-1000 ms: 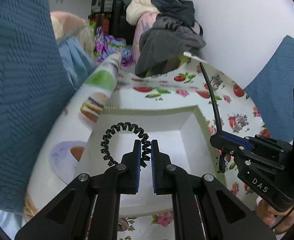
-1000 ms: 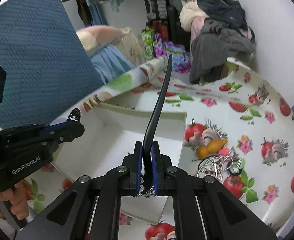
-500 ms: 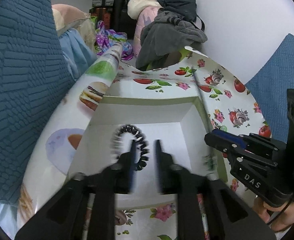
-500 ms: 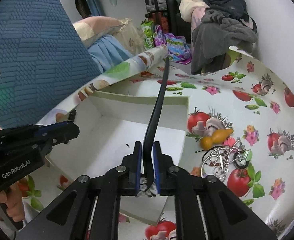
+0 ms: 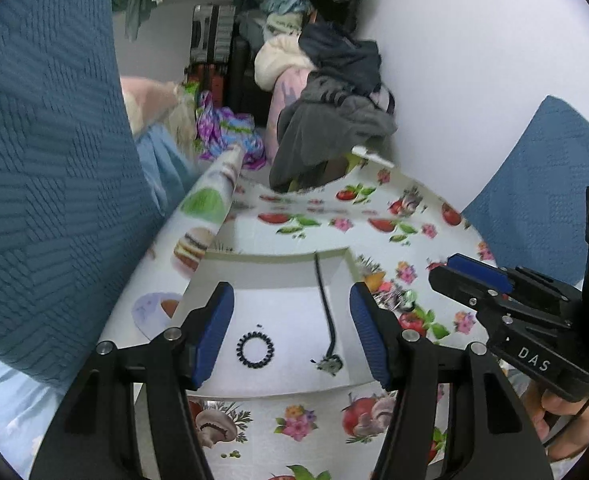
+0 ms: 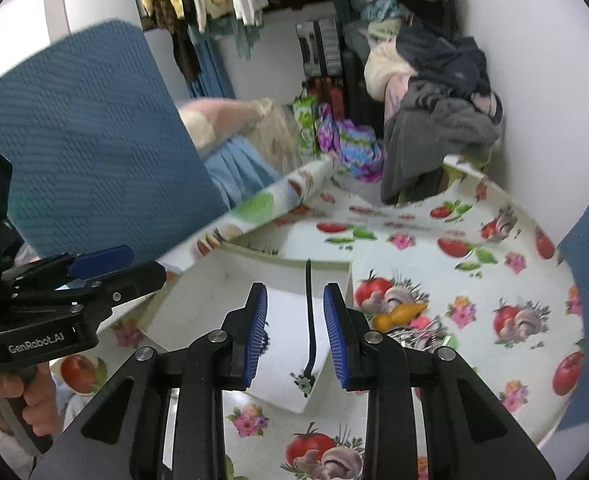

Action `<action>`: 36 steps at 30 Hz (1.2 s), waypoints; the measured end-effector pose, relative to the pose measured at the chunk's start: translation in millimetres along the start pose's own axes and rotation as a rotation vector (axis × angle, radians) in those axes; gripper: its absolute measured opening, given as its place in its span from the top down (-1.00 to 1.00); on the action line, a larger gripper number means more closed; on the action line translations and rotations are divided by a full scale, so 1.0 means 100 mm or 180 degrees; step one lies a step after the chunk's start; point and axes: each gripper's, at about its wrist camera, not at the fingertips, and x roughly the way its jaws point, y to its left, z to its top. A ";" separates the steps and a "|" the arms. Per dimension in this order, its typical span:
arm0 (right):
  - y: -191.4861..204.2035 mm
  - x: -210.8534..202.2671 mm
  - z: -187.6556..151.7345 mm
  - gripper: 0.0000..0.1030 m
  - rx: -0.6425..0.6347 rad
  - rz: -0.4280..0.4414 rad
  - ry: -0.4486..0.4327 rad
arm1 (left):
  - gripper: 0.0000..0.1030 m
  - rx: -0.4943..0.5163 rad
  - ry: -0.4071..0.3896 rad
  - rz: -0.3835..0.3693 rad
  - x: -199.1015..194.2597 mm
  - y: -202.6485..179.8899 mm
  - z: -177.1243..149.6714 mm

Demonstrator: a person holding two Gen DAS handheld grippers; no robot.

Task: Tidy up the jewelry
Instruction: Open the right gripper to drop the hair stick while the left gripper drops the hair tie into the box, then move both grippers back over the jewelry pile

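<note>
1. You are holding the left gripper (image 5: 292, 330) above the near edge of the white box (image 5: 270, 266), its ribbed blue pads (image 5: 214, 332) standing wide apart and gripping nothing.

2. The black spiral hair tie (image 5: 255, 354) is lying flat on the box's smooth white floor as a small coiled ring, just inside your left pad; it is touching neither pad.

3. The black headband (image 5: 325, 304) is lying in the same box, a thin curved strip leaning against the far wall; its near end, carrying a small sparkly cluster, is resting on the floor near the right-hand wall.

4. You are holding the right gripper (image 6: 294, 334) over the box's near right corner, jaws spread wide and empty; the headband (image 6: 310, 316) is showing between the pads, untouched.

5. A tangle of metallic jewelry (image 6: 418, 336) is sitting on the glossy worktop (image 6: 494, 280), which is printed with tomatoes, mushrooms and flowers, just beside the box's right wall (image 6: 348, 280).

6. Textured blue cushions (image 5: 46, 160) are flanking the worktop.
</note>
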 end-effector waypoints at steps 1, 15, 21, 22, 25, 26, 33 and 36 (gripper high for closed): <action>-0.01 -0.06 0.01 0.48 -0.0001 0.0003 -0.0032 | -0.18 0.0004 -0.0034 -0.0007 -0.05 -0.03 0.01; -0.27 -0.66 -0.05 0.48 -0.0033 -0.0071 -0.0301 | -0.18 -0.0008 -0.0301 -0.0076 -0.44 -0.46 -0.06; -0.47 -0.70 -0.14 0.48 0.0027 -0.0147 -0.0309 | -0.18 0.0040 -0.0290 -0.0127 -0.33 -0.67 -0.13; -0.51 -0.69 -0.17 0.48 0.0037 -0.0168 -0.0312 | -0.18 0.0045 -0.0282 -0.0135 -0.29 -0.70 -0.14; -0.67 -0.65 -0.23 0.48 0.0084 -0.0209 -0.0300 | -0.18 0.0021 -0.0271 -0.0188 -0.17 -0.75 -0.17; -0.73 -0.63 -0.26 0.48 0.0095 -0.0223 -0.0301 | -0.18 0.0020 -0.0275 -0.0186 -0.13 -0.77 -0.19; -1.08 -0.45 -0.47 0.48 0.0175 -0.0303 -0.0216 | -0.18 -0.0124 -0.0140 -0.0320 0.31 -0.88 -0.34; -1.24 -0.32 -0.56 0.48 0.0169 -0.0330 -0.0139 | -0.17 -0.0126 -0.0080 -0.0342 0.48 -0.96 -0.41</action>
